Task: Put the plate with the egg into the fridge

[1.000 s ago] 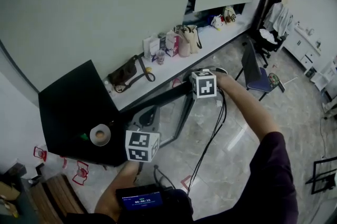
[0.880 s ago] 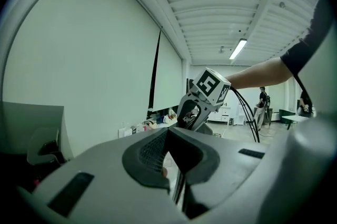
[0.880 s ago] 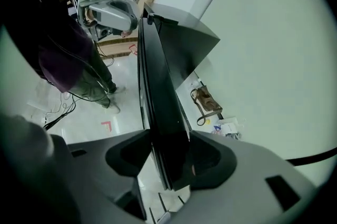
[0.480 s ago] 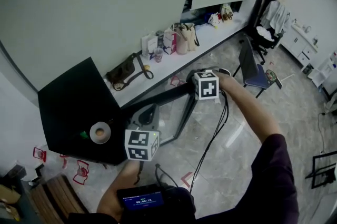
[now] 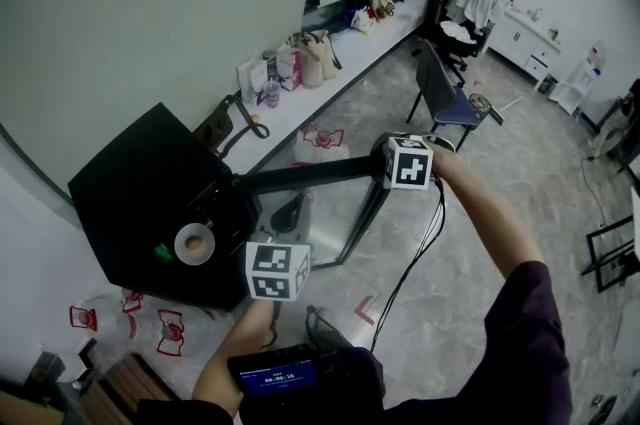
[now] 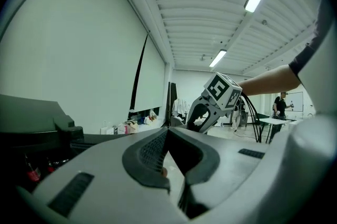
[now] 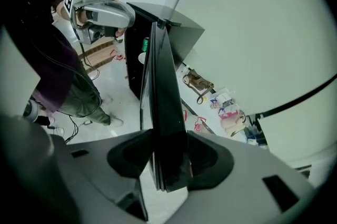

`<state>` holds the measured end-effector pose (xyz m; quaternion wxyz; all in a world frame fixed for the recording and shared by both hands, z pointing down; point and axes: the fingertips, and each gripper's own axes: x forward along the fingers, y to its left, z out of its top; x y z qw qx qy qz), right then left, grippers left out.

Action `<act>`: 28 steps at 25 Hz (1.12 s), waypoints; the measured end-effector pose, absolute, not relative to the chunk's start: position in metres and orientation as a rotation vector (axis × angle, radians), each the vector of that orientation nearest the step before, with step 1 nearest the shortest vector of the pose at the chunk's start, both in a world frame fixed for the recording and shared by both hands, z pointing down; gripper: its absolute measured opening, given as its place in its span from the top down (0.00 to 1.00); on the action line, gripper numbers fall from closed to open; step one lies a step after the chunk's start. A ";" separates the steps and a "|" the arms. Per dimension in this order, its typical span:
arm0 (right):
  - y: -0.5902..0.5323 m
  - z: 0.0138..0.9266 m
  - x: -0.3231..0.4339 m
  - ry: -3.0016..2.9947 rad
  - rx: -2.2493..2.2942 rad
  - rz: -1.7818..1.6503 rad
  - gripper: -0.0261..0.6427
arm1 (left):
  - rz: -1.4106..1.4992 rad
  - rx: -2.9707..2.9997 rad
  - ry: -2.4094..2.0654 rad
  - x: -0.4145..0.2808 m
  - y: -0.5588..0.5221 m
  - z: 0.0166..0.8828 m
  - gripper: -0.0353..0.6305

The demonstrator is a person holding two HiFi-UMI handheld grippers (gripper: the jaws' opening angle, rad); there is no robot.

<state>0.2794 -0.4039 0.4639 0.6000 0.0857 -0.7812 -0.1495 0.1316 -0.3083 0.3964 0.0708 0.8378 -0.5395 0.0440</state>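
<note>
Plate (image 5: 193, 243) looks already inside the fridge (image 5: 130, 203) at left, so my right gripper (image 7: 168, 159) is closing its fingers on the door (image 5: 300, 176) to swing it shut, while the left gripper (image 6: 167, 136) has its fingers closed, empty.

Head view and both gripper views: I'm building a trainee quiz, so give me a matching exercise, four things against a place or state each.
Things: 1 plate with the egg; 2 fridge door; 3 left gripper; 4 chair.
Places or states: A jaws together, nothing held; B beside a small green item; C on the floor near the white ledge; D between the right gripper's jaws.
Pairs: 1-B, 2-D, 3-A, 4-C. The right gripper's jaws are closing on the door's edge.
</note>
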 end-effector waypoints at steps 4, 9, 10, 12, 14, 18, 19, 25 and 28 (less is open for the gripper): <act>-0.354 0.455 0.285 -1.825 0.333 -0.296 0.66 | 0.127 2.558 -1.536 0.130 -0.269 0.402 0.94; -0.285 0.451 0.279 -1.884 0.468 -0.191 0.66 | 0.138 2.579 -1.457 0.132 -0.225 0.413 0.94; -0.272 0.450 0.275 -1.916 0.488 -0.174 0.66 | 0.138 2.580 -1.448 0.132 -0.218 0.413 0.94; -0.247 0.443 0.266 -1.997 0.523 -0.159 0.66 | 0.132 2.585 -1.431 0.134 -0.203 0.413 0.94; -0.223 0.425 0.263 -2.106 0.566 -0.150 0.66 | 0.118 2.590 -1.422 0.135 -0.188 0.411 0.94; -0.193 0.368 0.283 -2.409 0.691 -0.060 0.66 | 0.058 2.570 -1.424 0.131 -0.159 0.405 0.94; -0.188 0.359 0.292 -2.474 0.718 -0.020 0.66 | 0.041 2.565 -1.429 0.130 -0.152 0.402 0.94; -0.156 0.385 0.314 -2.624 0.748 0.098 0.95 | -0.008 2.531 -1.518 0.116 -0.109 0.384 0.94; -0.138 0.418 0.298 -2.680 0.661 0.173 0.95 | -0.009 2.488 -1.591 0.103 -0.089 0.381 0.94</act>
